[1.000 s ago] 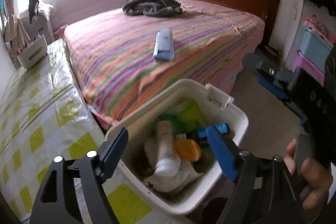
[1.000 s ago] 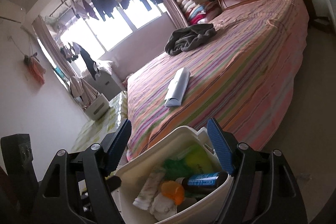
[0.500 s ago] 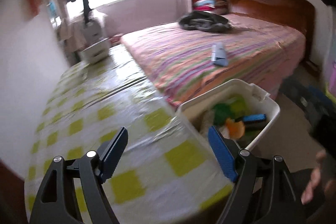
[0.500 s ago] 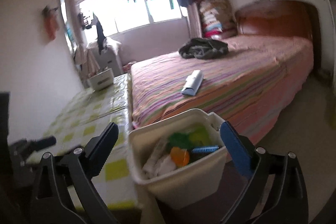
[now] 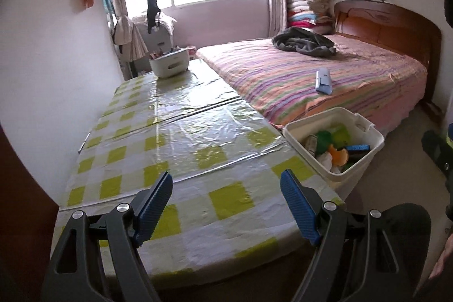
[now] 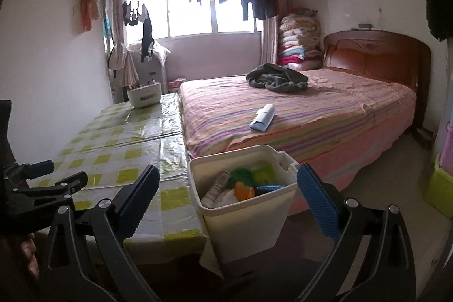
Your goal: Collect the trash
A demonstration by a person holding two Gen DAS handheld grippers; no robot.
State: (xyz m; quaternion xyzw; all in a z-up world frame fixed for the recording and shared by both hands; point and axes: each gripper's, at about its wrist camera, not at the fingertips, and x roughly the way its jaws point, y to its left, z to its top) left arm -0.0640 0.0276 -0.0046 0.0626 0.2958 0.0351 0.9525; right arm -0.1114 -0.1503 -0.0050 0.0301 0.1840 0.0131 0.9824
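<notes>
Desk [image 5: 181, 132] wore checked plastic cover; bed [image 5: 297, 75] beside it, trash bin [image 6: 243, 214] at its corner. Both hand-held grippers [image 5: 226, 205] [image 6: 226, 197] gaped wide, empty.

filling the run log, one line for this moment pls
left gripper: open, empty | right gripper: open, empty | bin: holds trash, beside table | bed: pouch lying on it

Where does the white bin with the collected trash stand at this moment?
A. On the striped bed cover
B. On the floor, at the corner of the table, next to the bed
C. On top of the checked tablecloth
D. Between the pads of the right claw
B: the white bin stands on the floor against the corner of the table, beside the bed, and the right claw is open and holds nothing.
</notes>
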